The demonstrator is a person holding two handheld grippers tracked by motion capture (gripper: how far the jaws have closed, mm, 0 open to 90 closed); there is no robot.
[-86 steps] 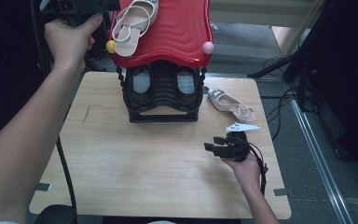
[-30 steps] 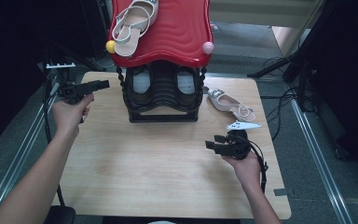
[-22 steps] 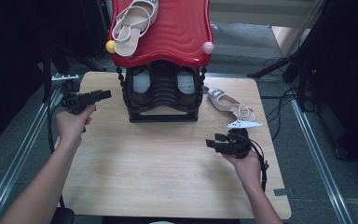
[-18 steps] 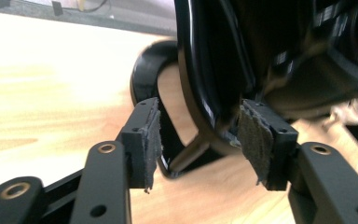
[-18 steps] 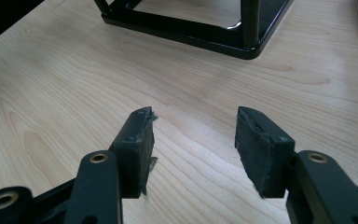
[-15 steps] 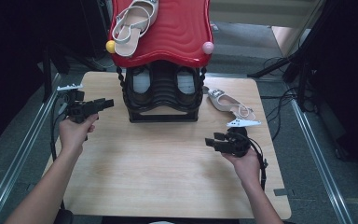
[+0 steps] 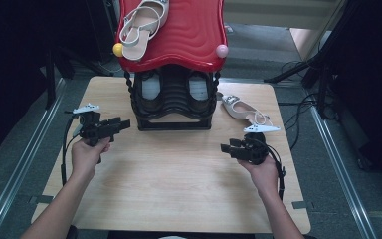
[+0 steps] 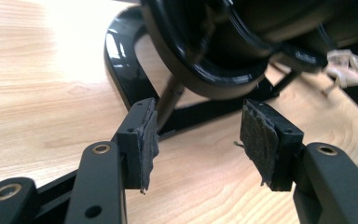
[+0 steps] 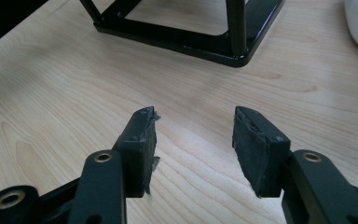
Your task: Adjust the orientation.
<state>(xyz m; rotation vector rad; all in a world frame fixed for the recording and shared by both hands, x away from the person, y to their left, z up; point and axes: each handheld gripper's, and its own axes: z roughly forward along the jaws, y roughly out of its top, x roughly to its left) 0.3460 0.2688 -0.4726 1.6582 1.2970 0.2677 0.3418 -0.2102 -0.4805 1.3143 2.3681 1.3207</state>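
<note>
We read the work as loading sandals onto the black shoe rack (image 7: 173, 107) with its red wavy top (image 7: 179, 45): one sandal on top (image 7: 142, 22) already lies at the left of that red shelf, a pair of pale shoes (image 7: 151, 88) sits on the lower tier, and the loose sandal (image 7: 238, 107) lies on the table (image 7: 179, 189) just to the right of the rack's foot, near the table's far right edge. So one shoe looks placed and this last one waits to be picked up, as far as we can judge

Starting at the left, our left gripper (image 7: 122, 123) is held level, low over the table, pointing right at the rack's left side, close to it yet apart. Its jaws have just been opening and stand spread with nothing between them; in the left gripper view the rack's glossy base (image 8: 126, 70) lies just beyond the pads (image 8: 148, 140)

At the right, our right gripper (image 7: 226, 148) is held level too, pointing left across the bare wood, with the loose sandal behind and beside it. Its jaws have just been closing a little but are wide apart and empty, the pads (image 9: 256, 140) over bare tabletop, the rack's corner (image 9: 235, 56) ahead
</note>
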